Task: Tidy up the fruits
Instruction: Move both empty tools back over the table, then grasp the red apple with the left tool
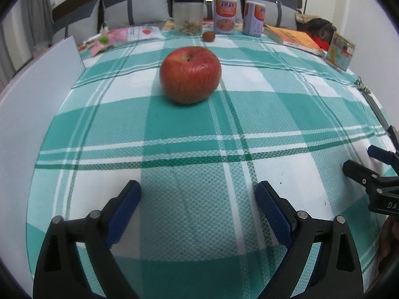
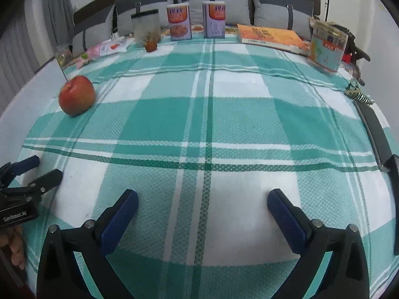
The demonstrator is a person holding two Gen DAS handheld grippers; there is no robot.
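Observation:
A red apple [image 1: 190, 74] sits on the green-and-white checked cloth [image 1: 187, 129], straight ahead of my left gripper [image 1: 198, 191], which is open and empty, well short of it. The apple also shows in the right wrist view [image 2: 77, 95], far left. A small brown fruit [image 1: 208, 36] lies further back near a clear jar [image 1: 188, 16]; it also shows in the right wrist view [image 2: 151, 46]. My right gripper [image 2: 203, 200] is open and empty over the cloth. Each gripper appears at the edge of the other's view: the right one [image 1: 366, 164], the left one [image 2: 37, 168].
Two printed cans [image 2: 179, 22] [image 2: 214, 20], an orange book [image 2: 271, 36] and a printed box [image 2: 326, 47] line the back and right edge. A white board [image 1: 32, 94] lies on the left. Keys [image 2: 356, 93] and a dark strap [image 2: 376, 134] lie at right. Cushions [image 2: 271, 12] stand behind.

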